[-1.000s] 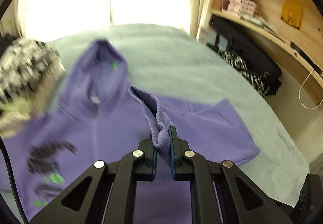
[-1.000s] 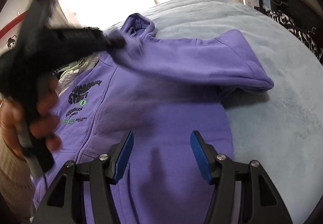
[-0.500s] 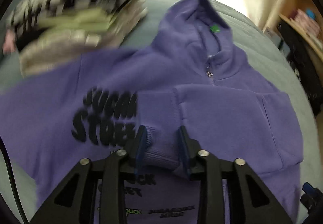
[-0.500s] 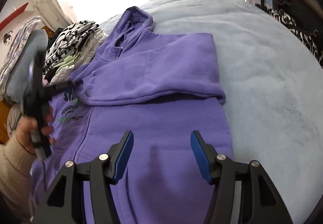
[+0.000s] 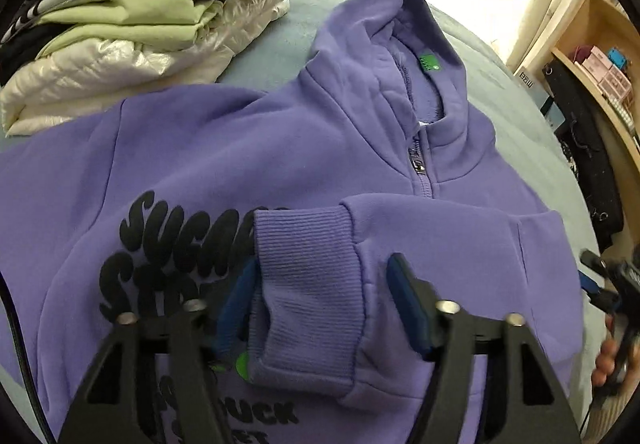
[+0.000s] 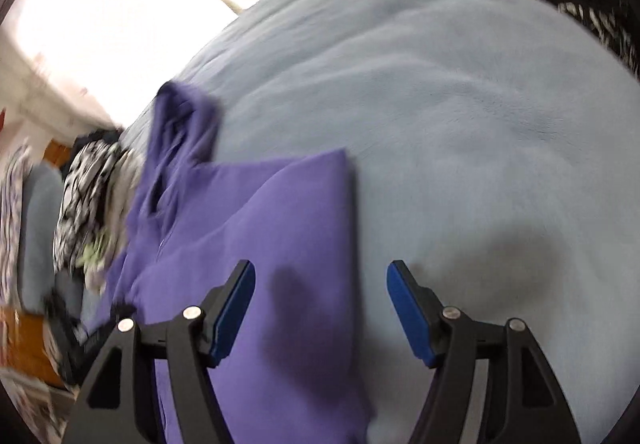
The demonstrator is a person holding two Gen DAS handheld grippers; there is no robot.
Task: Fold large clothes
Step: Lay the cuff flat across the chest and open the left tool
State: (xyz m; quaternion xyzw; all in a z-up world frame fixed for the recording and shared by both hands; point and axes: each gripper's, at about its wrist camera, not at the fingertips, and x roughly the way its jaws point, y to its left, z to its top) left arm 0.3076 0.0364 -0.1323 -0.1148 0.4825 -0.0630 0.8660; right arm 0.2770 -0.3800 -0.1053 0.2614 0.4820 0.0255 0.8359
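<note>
The hoodie (image 5: 248,148) lies flat on the bed (image 6: 460,132), hood (image 5: 384,44) away from the cameras. Its sleeve (image 5: 400,244) is folded across the chest, cuff (image 5: 308,272) resting on the lettering (image 5: 168,256) between the left gripper's (image 5: 320,300) spread jaws. A clothes stack (image 5: 132,12) sits left of the hood; a shelf (image 5: 600,56) stands right of the hoodie, beyond the bed.
</note>
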